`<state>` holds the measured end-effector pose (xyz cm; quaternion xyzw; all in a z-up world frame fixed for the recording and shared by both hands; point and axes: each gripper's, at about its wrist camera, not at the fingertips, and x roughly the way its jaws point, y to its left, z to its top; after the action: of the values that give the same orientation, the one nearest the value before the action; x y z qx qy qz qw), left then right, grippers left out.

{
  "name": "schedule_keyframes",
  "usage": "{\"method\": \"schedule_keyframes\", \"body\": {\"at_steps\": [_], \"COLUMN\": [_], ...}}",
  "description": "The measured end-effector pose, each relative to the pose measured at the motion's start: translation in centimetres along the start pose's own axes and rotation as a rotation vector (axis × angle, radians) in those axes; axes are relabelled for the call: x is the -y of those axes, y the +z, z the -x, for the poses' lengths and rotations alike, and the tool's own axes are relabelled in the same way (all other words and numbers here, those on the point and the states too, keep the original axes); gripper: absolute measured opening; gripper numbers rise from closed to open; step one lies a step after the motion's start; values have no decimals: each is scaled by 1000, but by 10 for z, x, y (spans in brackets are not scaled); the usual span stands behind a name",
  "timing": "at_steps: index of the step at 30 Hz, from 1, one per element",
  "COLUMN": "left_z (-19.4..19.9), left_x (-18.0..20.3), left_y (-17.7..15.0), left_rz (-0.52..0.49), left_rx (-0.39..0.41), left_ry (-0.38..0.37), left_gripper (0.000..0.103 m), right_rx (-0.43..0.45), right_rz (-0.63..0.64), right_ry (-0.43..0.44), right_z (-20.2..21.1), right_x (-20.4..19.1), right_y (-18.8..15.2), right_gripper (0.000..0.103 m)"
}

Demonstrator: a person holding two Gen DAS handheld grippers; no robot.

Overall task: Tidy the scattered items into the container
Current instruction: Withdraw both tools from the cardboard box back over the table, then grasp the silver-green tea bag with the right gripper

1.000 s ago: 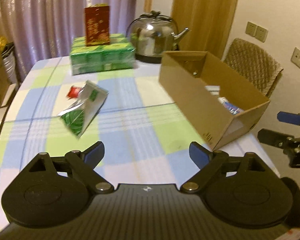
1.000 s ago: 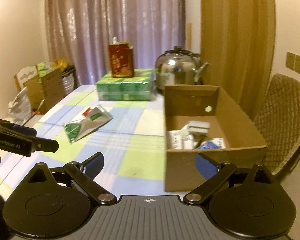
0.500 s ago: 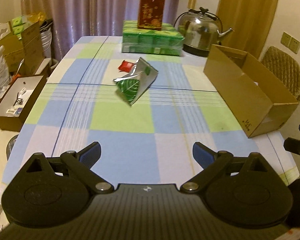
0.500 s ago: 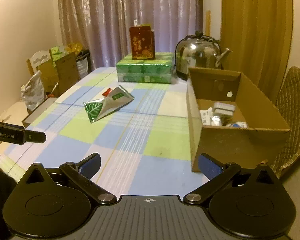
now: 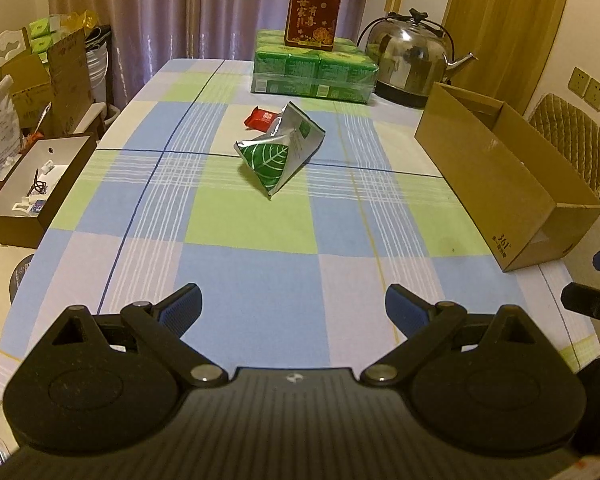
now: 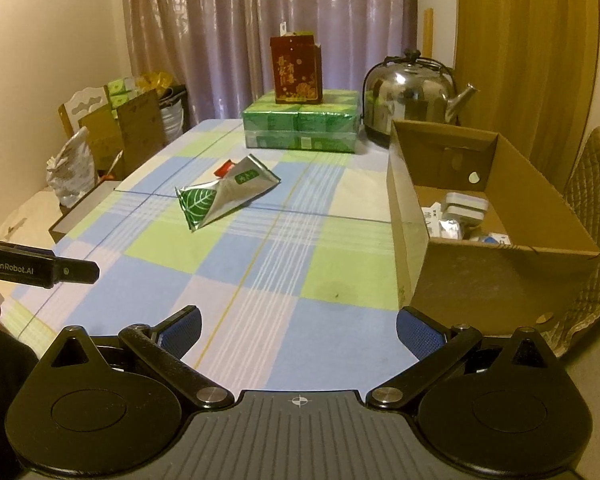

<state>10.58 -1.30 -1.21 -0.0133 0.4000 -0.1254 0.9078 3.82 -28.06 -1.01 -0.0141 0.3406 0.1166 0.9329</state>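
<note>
Left gripper [image 5: 293, 307] and right gripper [image 6: 298, 325]: both spread wide, empty, above the table's near edge. Foil pouch [image 5: 281, 151] and red packet [image 5: 262, 117] lie mid-table; cardboard box [image 6: 496, 240] sits at the right edge. Approach the pouch low, pinching 1 flat side.

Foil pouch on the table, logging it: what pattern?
Silver foil pouch with a green, white-veined leaf; clearest in left wrist view.
</note>
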Motion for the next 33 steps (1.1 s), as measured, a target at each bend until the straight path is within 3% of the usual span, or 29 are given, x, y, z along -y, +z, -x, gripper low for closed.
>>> {"method": "schedule_keyframes", "body": {"at_steps": [9,16,24,33], "left_z": [-13,-32,-74,-134], "left_x": [-6,-28,-80,-131], "left_y": [0,25,83,131], "left_rz": [-18,-96,-189,-234], "left_rx": [-22,-25,-7,-6], "left_ry": [10,28,16,36], "left_gripper": [96,96,96,96], "right_rx": [-27,-59,-127,-245], "right_rz": [-10,-46,-176,-368], "right_ry": [45,133,179,147], "right_z": [-21,-68,-168,-291], "right_x": [-8,-27,-46,-52], "right_y": [13,56,116,165], "right_gripper": [101,101,101,101]}}
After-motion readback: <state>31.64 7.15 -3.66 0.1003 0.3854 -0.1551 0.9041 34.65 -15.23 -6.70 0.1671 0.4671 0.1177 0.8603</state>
